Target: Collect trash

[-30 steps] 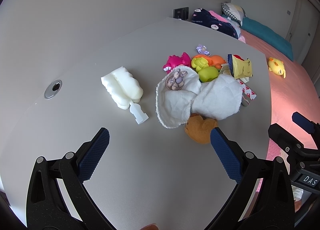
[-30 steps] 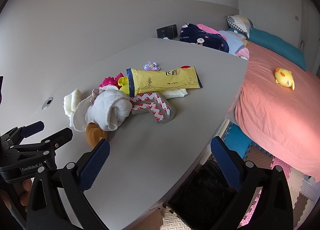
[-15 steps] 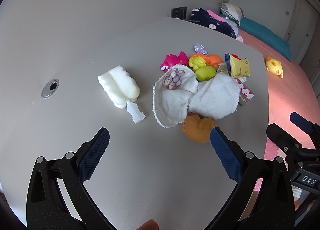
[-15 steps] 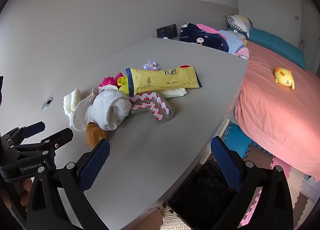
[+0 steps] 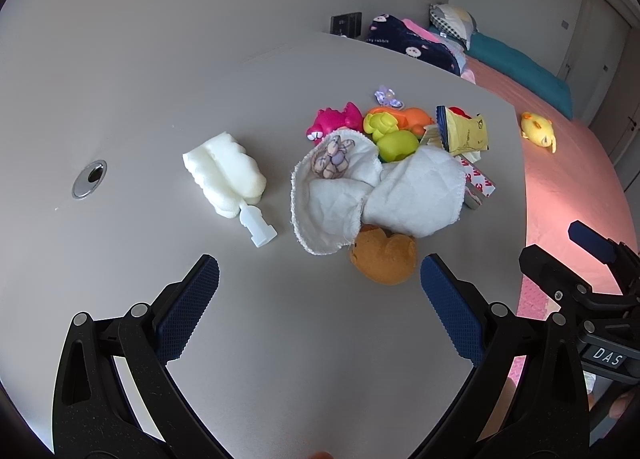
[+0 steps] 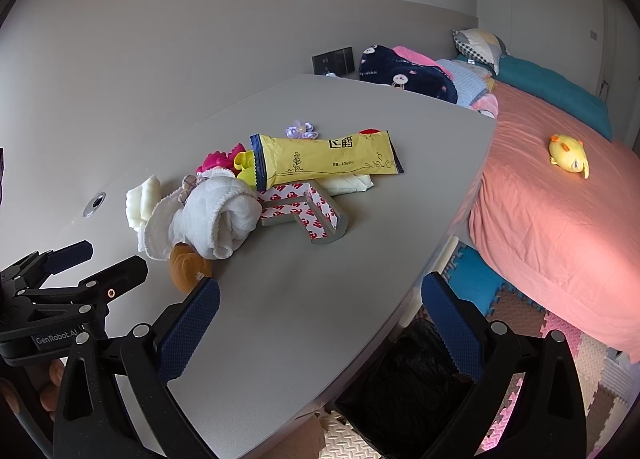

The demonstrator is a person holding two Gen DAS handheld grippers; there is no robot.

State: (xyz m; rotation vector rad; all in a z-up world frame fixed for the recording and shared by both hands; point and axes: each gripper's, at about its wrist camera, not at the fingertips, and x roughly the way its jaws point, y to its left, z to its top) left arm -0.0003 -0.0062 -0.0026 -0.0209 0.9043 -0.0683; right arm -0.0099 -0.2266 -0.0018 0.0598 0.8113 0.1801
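The left gripper (image 5: 320,279) is being held with its jaws spread wide apart, and nothing is being gripped or touched by them; only bare grey table (image 5: 280,339) is being framed between the blue ribbed pads (image 5: 188,299). Just ahead of the right-hand pad an orange-brown plush toy (image 5: 384,257) is being seen, apart from it. Beyond the plush, a crumpled white cloth (image 5: 376,195) is being seen lying over the pile, with a small patterned bow (image 5: 334,153) on it. Ahead and to the left of the jaws a white foam piece (image 5: 226,177) is lying with a small white plastic fitting (image 5: 258,225) at its near end. Farther ahead, past the cloth, pink (image 5: 334,123), yellow-green (image 5: 390,137) and orange toys (image 5: 404,117) are being seen clustered together.

The right gripper (image 6: 320,315) is likewise being held fully open and empty above the table edge. Ahead of it and slightly to the left, the trash is lying: a yellow snack wrapper (image 6: 324,157) is resting across an L-shaped strip with red-printed white backing (image 6: 304,215), and a pale packet (image 6: 348,183) is being partly covered by the wrapper. A black-lined bin (image 6: 404,383) is being seen below the table edge, under and between the jaws. To the right, well apart, a yellow plush duck (image 6: 568,155) is lying on a pink bed (image 6: 560,227)
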